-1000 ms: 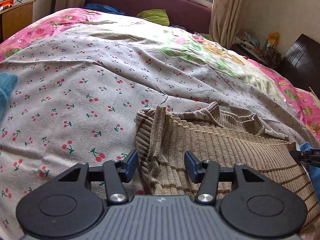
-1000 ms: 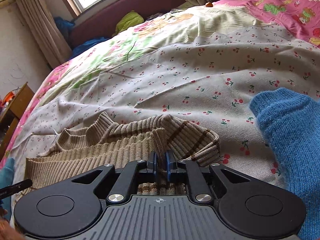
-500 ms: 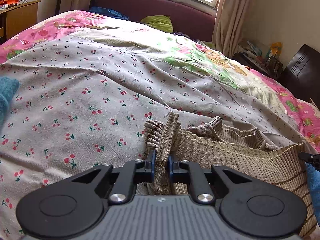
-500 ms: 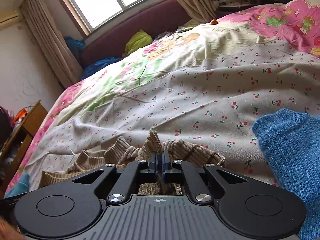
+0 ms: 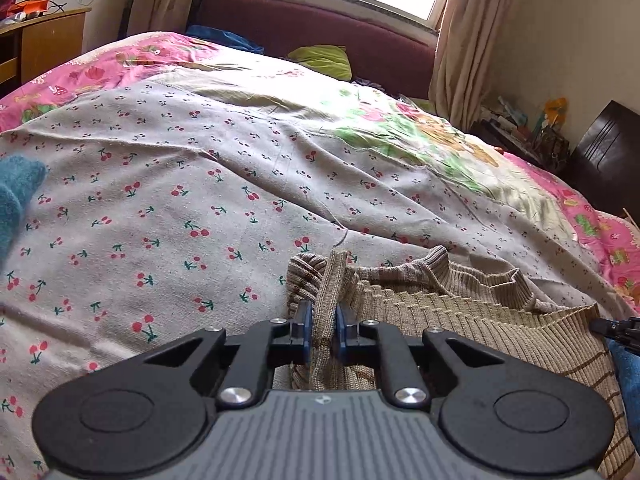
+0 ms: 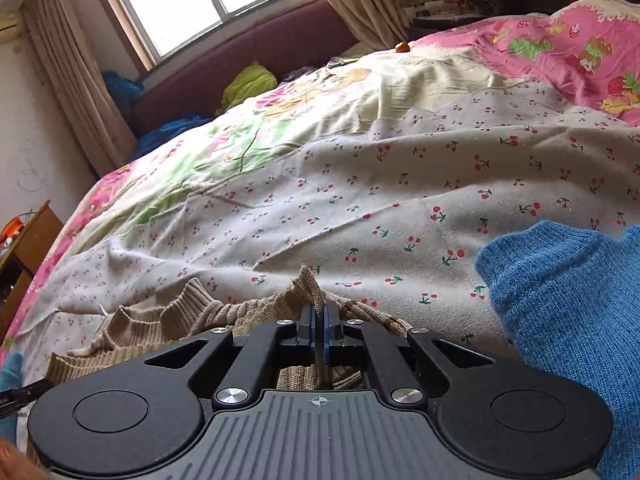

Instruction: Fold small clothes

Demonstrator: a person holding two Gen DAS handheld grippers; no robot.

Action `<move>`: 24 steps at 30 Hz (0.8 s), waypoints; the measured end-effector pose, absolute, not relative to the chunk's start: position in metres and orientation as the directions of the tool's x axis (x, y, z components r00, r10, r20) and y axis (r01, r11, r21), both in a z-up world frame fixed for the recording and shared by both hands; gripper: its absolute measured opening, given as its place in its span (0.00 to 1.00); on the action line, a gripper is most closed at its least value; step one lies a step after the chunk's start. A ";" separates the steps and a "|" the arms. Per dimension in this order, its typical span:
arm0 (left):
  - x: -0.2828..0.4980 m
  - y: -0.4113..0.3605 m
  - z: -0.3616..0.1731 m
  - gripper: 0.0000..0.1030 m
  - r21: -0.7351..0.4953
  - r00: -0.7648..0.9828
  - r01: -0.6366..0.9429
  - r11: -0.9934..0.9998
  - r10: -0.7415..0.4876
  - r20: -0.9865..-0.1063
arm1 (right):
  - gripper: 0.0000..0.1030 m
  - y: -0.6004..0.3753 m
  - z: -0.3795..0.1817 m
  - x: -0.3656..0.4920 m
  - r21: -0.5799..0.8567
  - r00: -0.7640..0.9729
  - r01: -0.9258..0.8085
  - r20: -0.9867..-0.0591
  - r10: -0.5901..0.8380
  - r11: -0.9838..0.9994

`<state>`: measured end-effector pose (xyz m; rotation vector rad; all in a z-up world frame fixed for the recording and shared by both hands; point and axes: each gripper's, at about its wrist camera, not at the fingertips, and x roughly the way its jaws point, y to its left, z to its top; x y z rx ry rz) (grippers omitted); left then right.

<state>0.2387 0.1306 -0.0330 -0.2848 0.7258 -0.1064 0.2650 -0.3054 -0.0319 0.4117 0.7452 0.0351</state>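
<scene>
A small beige ribbed sweater (image 5: 460, 312) with brown stripes lies on the cherry-print bedspread (image 5: 180, 208). My left gripper (image 5: 322, 330) is shut on a bunched fold of its left edge. My right gripper (image 6: 319, 330) is shut on a fold of the same sweater (image 6: 160, 324) at its right edge, lifted a little off the bed. The tip of the right gripper shows at the right edge of the left wrist view (image 5: 616, 330).
A blue knit garment (image 6: 568, 312) lies on the bed right of the right gripper. A teal knit piece (image 5: 16, 196) lies at the far left. A wooden desk (image 5: 44, 44) stands left of the bed. A maroon headboard (image 5: 320, 28) and a green pillow (image 5: 320, 58) are at the far end.
My left gripper closed from open onto the sweater's left edge. Both grippers have since risen, pulling the pinched folds up off the bed.
</scene>
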 end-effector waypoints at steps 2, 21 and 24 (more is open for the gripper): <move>0.242 0.128 -0.042 0.25 -0.261 0.718 -0.011 0.965 -0.174 -0.674 | 0.03 -0.306 -0.044 0.267 0.349 0.710 0.139 -0.687 0.153 0.927; 0.217 0.130 -0.027 0.32 -0.215 0.739 -0.037 0.976 -0.118 -0.663 | 0.10 -0.311 -0.045 0.248 0.340 0.713 0.109 -0.681 0.165 0.934; 0.205 0.124 -0.019 0.35 -0.177 0.763 -0.024 0.984 -0.096 -0.639 | 0.10 -0.319 -0.036 0.240 0.367 0.740 0.125 -0.654 0.160 0.922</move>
